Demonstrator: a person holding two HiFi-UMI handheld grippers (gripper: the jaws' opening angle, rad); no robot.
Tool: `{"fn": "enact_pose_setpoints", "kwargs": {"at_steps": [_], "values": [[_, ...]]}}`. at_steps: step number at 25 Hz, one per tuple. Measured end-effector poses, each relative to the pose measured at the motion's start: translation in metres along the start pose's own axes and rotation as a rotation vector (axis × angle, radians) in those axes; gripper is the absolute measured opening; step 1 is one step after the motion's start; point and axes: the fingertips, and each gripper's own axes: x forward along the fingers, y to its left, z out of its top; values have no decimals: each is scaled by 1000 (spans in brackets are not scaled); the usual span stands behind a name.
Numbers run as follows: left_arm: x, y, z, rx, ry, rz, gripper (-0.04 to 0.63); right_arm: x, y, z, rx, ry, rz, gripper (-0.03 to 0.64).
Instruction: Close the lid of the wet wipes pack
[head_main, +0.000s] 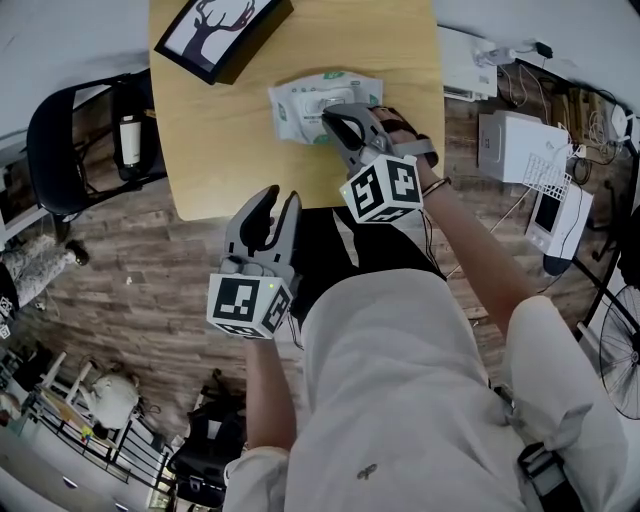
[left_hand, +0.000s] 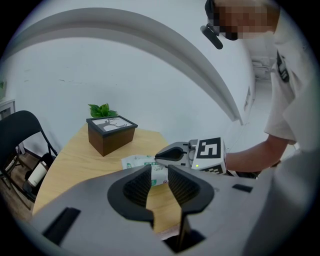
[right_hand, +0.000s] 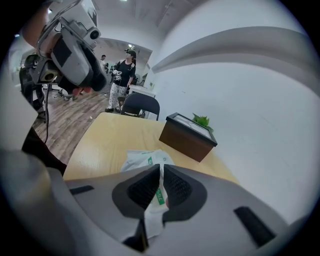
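Wet wipes pack: lay flat on the wooden surface, toward its near edge.
Right hand-held gripper: hung over the pack's 4 o'clock corner, jaws almost together with only a slit between them, gripping nothing.
Left hand-held gripper: at 7 o'clock from the pack, past the surface's near edge, jaws slightly apart and empty.
Dark box: at 10 o'clock from the pack.
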Motion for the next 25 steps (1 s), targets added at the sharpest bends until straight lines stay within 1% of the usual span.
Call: {"fn": "enact_pose_setpoints", "kwargs": {"at_steps": [4, 11, 19, 25], "values": [[-1, 1, -2, -2, 6, 9, 103, 8, -6, -3, 15, 9, 14, 15], [0, 2, 1, 1, 1, 21, 103, 24, -15, -10, 30, 34, 72, 20], [-3, 5, 1, 3, 1, 42, 103, 37, -19, -21, 34, 61, 69, 26], [-7, 10, -1, 1, 9, 57, 103, 45, -19, -27, 32, 88, 70, 12]]}}
